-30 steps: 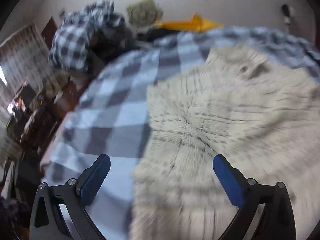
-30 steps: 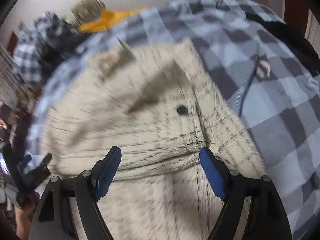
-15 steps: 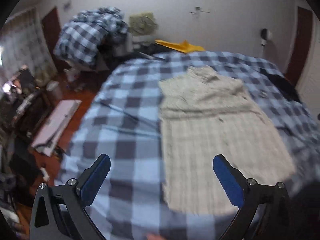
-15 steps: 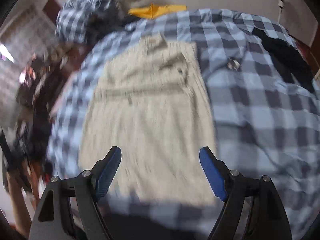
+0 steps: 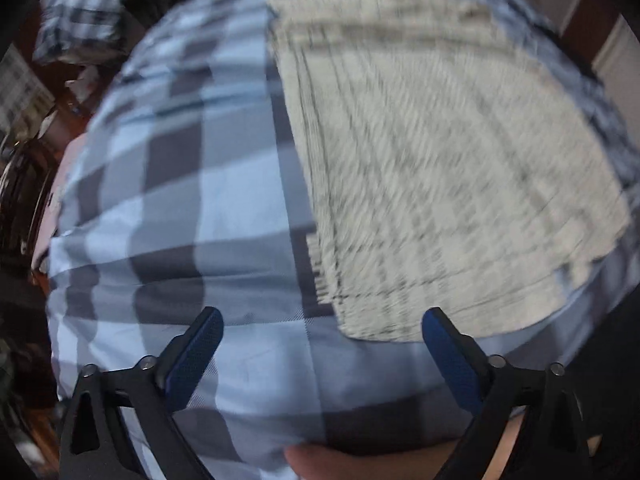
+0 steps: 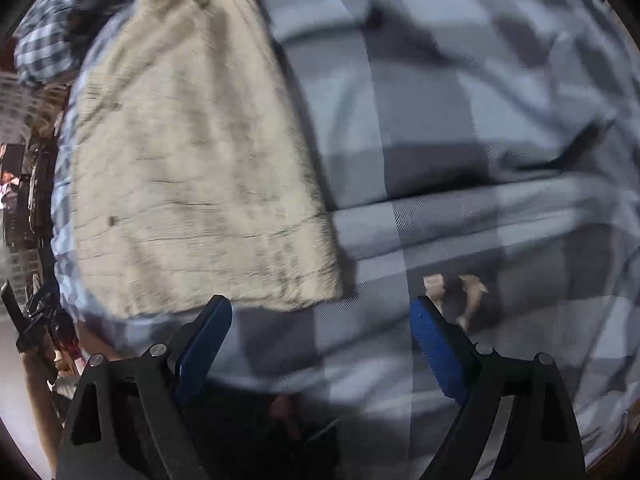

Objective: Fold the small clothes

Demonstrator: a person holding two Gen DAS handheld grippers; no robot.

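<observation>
A cream checked garment (image 5: 440,152) lies flat on a blue and grey checked bedspread (image 5: 180,200). In the left wrist view my left gripper (image 5: 320,344) is open and empty, just short of the garment's near left corner. In the right wrist view the garment (image 6: 192,168) fills the left half, and my right gripper (image 6: 320,332) is open and empty, just short of its near right corner. Both views are blurred by motion.
A small tan and dark object (image 6: 456,292) lies on the bedspread by the right gripper's right finger. A pile of checked bedding (image 5: 88,12) sits beyond the bed at far left. Dark furniture (image 5: 20,200) stands left of the bed. A door frame (image 5: 588,12) is at far right.
Both grippers have dropped from a raised, pulled-back view of the whole bed to low over its near edge, each at one near corner of the garment. Both stayed open.
</observation>
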